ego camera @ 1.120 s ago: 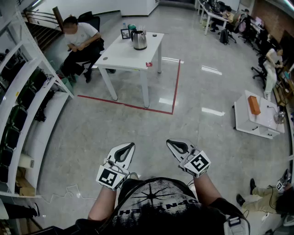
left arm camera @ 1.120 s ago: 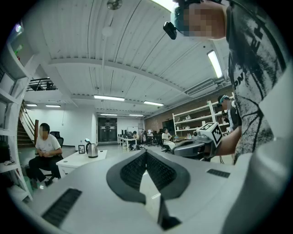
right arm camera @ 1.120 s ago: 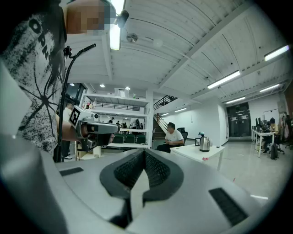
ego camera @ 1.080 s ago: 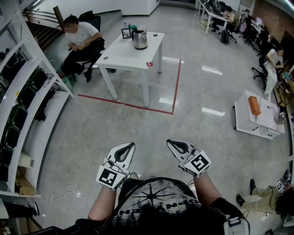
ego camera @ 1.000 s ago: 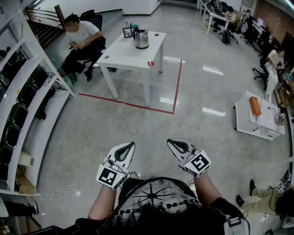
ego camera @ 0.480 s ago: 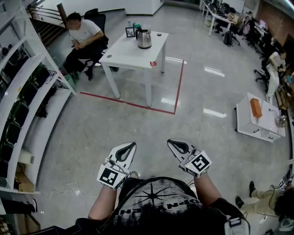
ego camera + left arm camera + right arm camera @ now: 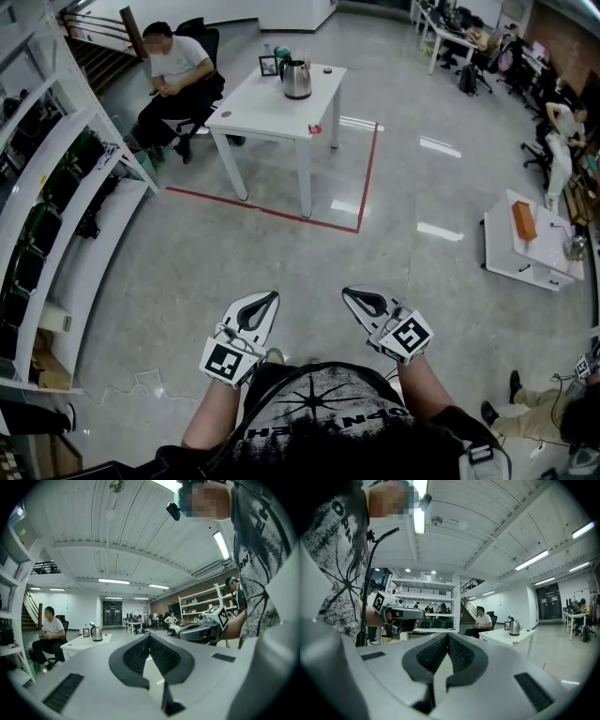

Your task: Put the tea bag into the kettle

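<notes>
The fingers (image 7: 136, 656) of the left gripper (image 7: 149, 634) are pressed together at their tips, with nothing between the ribbed pads. The fingers (image 7: 461, 654) of the right gripper (image 7: 447, 635) are closed tip to tip in the same way and are just as empty. The person holds both grippers level in front of the body, side by side and a little apart, pointing out across the room.

Under them there is only glossy grey floor (image 7: 234, 253). Farther out, a line of red tape (image 7: 281, 212) marks a corner on the floor around a white surface (image 7: 258, 108), which stands well apart from the grippers. The kettle (image 7: 297, 81), shiny metal with a dark handle, stands upright near the far end of that surface. Just beside it are a small picture frame (image 7: 269, 66) and a teal-topped bottle (image 7: 282, 53). A small red item (image 7: 315, 128) lies at the near edge of the surface, well apart from the kettle. It may be the tea bag, but it is too small to tell.

A person (image 7: 178, 70) sits on a dark chair at the surface's left side. White curved shelves (image 7: 56, 187) run along the left of the room. Off to the right, a low white platform (image 7: 525, 253) carries an orange box (image 7: 523, 219).
</notes>
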{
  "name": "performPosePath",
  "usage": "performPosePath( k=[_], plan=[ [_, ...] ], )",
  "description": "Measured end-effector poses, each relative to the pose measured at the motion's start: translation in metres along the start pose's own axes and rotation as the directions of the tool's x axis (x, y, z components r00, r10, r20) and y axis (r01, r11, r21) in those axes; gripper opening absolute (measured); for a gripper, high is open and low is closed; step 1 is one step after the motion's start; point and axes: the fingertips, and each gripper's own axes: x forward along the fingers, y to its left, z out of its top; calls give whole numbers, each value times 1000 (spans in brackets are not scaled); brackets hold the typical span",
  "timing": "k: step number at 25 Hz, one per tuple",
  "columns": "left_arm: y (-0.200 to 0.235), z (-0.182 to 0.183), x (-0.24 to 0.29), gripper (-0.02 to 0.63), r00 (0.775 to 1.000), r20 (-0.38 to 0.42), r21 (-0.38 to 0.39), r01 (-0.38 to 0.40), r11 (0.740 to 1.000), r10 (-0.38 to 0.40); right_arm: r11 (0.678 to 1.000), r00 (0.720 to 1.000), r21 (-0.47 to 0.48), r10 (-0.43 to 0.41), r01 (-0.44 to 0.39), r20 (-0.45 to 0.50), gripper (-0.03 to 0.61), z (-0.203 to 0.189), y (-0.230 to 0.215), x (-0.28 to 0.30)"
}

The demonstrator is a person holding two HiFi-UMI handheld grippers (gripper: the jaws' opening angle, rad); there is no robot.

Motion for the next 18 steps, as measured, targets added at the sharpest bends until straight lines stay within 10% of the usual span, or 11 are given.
performPosePath(
  k=[18],
  plan=[
    [-19, -3, 13, 8, 999, -27, -1, 34, 999, -34, 1000, 1000, 16, -24, 23, 12, 11, -7, -2, -23]
  ],
)
